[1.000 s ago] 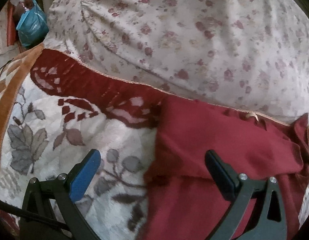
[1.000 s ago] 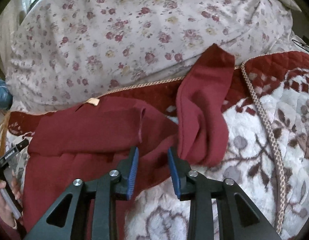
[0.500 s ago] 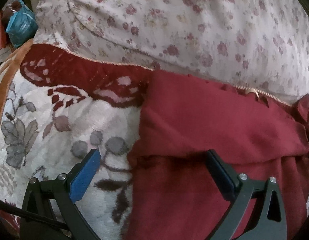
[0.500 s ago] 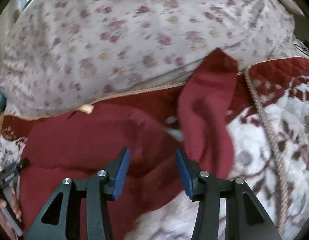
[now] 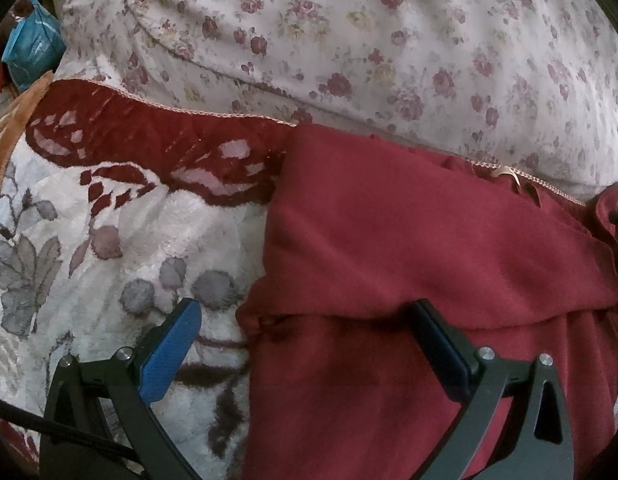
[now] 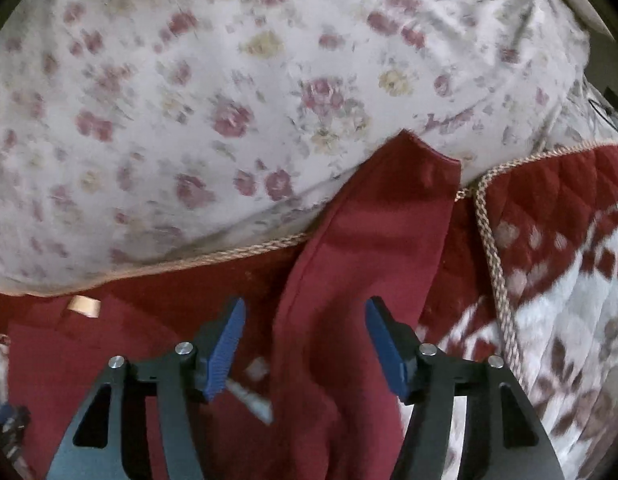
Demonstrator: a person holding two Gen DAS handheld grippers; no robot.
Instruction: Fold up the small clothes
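Observation:
A dark red garment (image 5: pixel 429 248) lies on a floral blanket (image 5: pixel 109 248), its left part folded over the body. My left gripper (image 5: pixel 305 320) is open and straddles the garment's left edge at the fold line. In the right wrist view the garment's right sleeve (image 6: pixel 373 248) runs up toward the flowered pillow. My right gripper (image 6: pixel 305 320) is open just above the sleeve, one finger on each side of it. A beige neck label (image 6: pixel 84 306) shows at the left.
A large flowered pillow (image 5: pixel 349 40) lies along the far side of the blanket. A braided cord trim (image 6: pixel 493 264) edges the blanket's red border at the right. A blue bag (image 5: pixel 31 52) sits at the far left.
My right gripper has opened, let go of the red cloth, and moved forward over the sleeve. My left gripper has shifted left slightly and stays open.

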